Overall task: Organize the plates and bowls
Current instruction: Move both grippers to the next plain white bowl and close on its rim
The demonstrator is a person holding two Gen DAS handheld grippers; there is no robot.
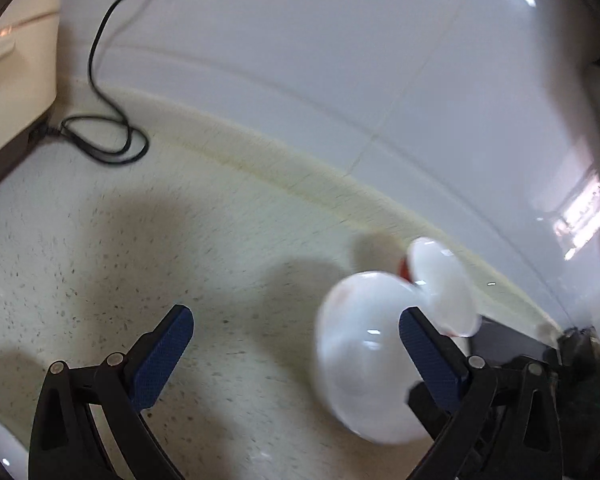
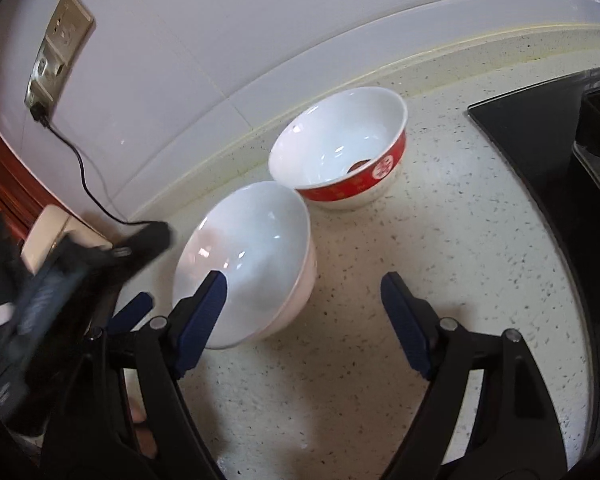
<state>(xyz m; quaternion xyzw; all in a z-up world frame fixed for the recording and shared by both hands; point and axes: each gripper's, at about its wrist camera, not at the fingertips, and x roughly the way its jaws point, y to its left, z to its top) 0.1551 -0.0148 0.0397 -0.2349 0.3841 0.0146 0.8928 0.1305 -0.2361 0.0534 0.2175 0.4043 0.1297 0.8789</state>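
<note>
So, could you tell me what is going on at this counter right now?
A person is sorting bowls with two handheld grippers. A plain white ceramic bowl and a red-banded white bowl sit side by side on the speckled countertop. The right gripper is open, one finger over the plain bowl's rim. The left gripper is open and empty.

Kitchen, speckled countertop (image 2: 440,220), tiled backsplash (image 2: 220,40), cooktop (image 2: 532,136)

Two bowls: one white bowl (image 2: 246,264), one red-banded bowl (image 2: 340,148); two hand-held grippers.
</note>
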